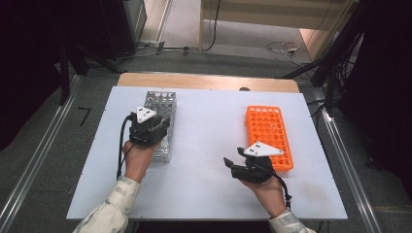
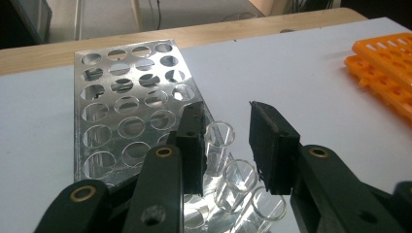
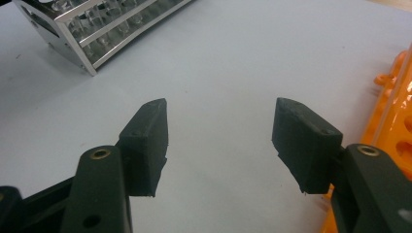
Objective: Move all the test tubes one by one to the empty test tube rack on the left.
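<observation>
Black jaws of the left gripper (image 2: 226,145) rise from the bottom of the left gripper view, parted by a moderate gap, with the rim of a clear glass tube (image 2: 219,138) standing between them; whether either pad touches the glass cannot be told. Two more clear tubes (image 2: 238,182) sit just below it, at the near end of the metal rack (image 2: 126,111), which fills the centre left of that frame. In the high view the left gripper (image 1: 154,127) hovers over the metal rack (image 1: 163,104) at centre left of the white table (image 1: 209,145). At lower right of that frame, the right gripper (image 1: 234,162) sits just beside the orange rack (image 1: 268,133). Its own view shows the right gripper (image 3: 218,141) spread wide, holding nothing, over bare table, the orange rack (image 3: 396,121) at the frame's right edge.
</observation>
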A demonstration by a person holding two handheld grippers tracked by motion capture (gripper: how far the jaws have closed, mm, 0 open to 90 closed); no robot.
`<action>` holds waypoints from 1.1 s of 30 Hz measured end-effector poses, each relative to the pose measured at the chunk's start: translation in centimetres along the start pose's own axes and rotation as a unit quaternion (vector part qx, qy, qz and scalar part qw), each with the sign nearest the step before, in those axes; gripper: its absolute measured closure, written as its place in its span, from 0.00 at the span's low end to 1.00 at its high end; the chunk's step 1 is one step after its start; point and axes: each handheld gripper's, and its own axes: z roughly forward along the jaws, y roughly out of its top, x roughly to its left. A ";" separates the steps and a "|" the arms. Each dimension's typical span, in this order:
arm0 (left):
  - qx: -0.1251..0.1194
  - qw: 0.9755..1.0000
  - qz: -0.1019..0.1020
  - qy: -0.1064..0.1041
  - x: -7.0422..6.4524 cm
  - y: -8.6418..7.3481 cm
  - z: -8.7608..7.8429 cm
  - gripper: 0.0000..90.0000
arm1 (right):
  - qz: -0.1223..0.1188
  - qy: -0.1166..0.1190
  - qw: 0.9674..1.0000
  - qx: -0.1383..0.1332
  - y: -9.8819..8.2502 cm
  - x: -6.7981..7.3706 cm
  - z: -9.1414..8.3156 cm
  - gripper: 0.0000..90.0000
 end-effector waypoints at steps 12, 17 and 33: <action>-0.034 0.999 -0.028 -0.015 -0.9 0.1 -1.9 0.32 | 0.011 -0.017 1.000 -0.009 -0.2 -1.2 -1.0 0.41; -0.044 0.998 -0.021 -0.027 -1.8 0.1 -2.9 0.29 | 0.019 -0.025 0.999 -0.010 -0.4 -2.0 -1.4 0.41; -0.044 0.997 0.004 -0.068 -4.8 -1.5 -3.9 0.23 | 0.048 -0.071 0.996 -0.021 -1.2 -5.3 -2.9 0.41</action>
